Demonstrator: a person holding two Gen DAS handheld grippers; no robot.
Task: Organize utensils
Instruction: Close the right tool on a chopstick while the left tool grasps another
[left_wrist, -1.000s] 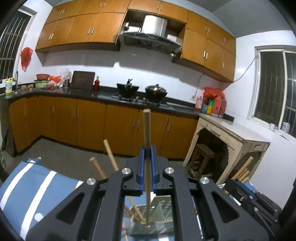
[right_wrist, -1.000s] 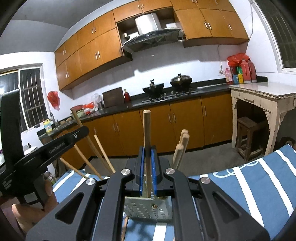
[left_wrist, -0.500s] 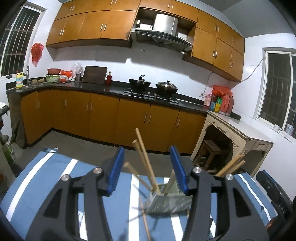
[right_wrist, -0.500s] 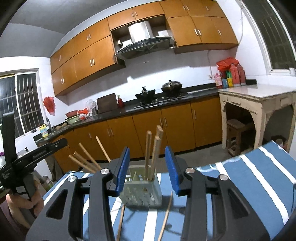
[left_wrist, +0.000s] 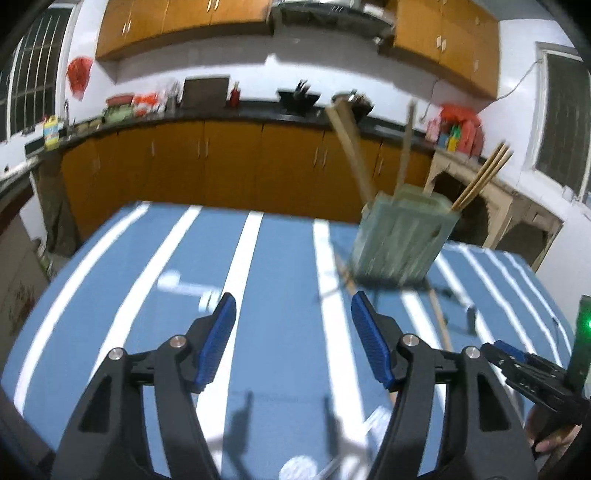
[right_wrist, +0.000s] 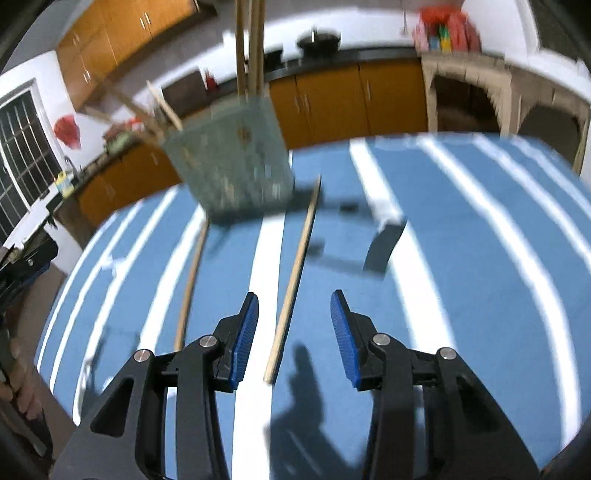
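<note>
A pale green utensil holder (left_wrist: 400, 236) stands on the blue striped cloth with several wooden chopsticks (left_wrist: 351, 147) sticking out of it. My left gripper (left_wrist: 292, 298) hangs over bare cloth to the holder's left, its jaws opening with nothing between them. In the right wrist view the holder (right_wrist: 232, 162) is blurred at upper left. Two loose chopsticks lie in front of it. The right-hand chopstick (right_wrist: 295, 273) runs toward me, its near end between the spread fingers of my right gripper (right_wrist: 294, 294), pads clear of it. The other chopstick (right_wrist: 190, 280) lies further left.
Small blurred items lie on the cloth: a whitish piece (left_wrist: 173, 282) and a dark one (right_wrist: 384, 243). The table's far edge (left_wrist: 221, 210) faces orange kitchen cabinets (left_wrist: 221, 162). A stone side table (right_wrist: 498, 74) stands at the right. The right gripper's body (left_wrist: 528, 373) shows low right.
Both grippers were shut on upright chopsticks over the holder. They opened, left the chopsticks in the holder, drew back and dropped toward the cloth. The holder now sits farther off.
</note>
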